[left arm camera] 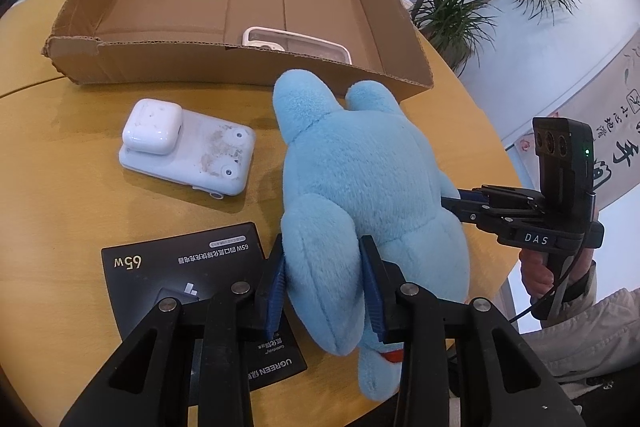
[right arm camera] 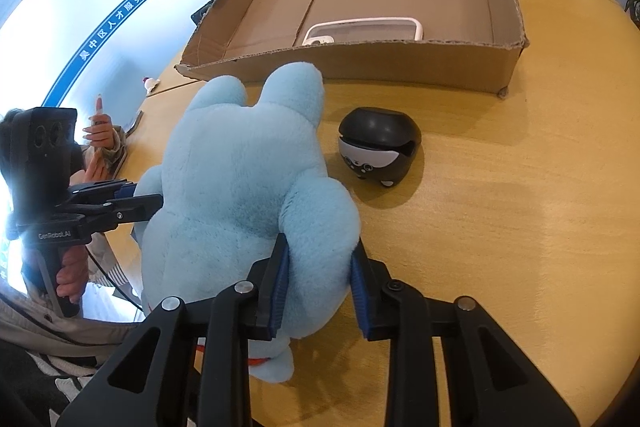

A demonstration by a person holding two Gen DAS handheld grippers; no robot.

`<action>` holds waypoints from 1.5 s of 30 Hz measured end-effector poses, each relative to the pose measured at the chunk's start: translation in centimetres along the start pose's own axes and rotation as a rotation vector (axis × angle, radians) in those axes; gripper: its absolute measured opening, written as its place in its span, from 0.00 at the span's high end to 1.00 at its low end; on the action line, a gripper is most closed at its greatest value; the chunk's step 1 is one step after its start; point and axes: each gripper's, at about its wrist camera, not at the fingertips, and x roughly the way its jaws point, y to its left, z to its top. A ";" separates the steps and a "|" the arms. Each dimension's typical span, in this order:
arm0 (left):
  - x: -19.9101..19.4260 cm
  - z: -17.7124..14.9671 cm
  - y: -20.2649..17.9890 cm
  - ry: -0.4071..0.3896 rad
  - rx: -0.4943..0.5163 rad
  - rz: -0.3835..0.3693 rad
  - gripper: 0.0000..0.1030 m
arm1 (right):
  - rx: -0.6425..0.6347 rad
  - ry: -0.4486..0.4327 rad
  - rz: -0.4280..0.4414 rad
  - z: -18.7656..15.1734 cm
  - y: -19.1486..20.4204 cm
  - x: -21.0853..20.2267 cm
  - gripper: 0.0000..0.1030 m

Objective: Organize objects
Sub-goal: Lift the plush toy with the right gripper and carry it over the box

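The desk is round-edged wood, and its curved rim falls away close on my right in the left wrist view, just past the plush toy. Ahead of the toy stands the cardboard box, a low open tray with torn walls; its near wall runs just beyond the toy's two rounded upper lobes, nearly touching them. Most of the box floor is bare, with only a white-rimmed case lying against the near wall. Bare desk lies between the toy and the white device on my left, and in the right wrist view between the toy and the black round gadget.

The case is half hidden behind the box wall, so I cannot tell what it is. The black packet runs under my left gripper and is partly covered. The lower end of the toy, with a bit of red, is cut off by my own linkages in both views. A small white earbud-style case sits on top of the white device.

Both pairs of jaws are squeezed onto the toy: my left one pinches one soft limb, blue pads sunk into the fur, and my right gripper clamps another limb the same way. The toy lies on the desk between them.
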 end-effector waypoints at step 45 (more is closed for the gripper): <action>-2.2 1.6 0.6 -0.065 0.037 -0.005 0.69 | -0.053 -0.055 -0.034 2.8 1.6 -1.6 0.75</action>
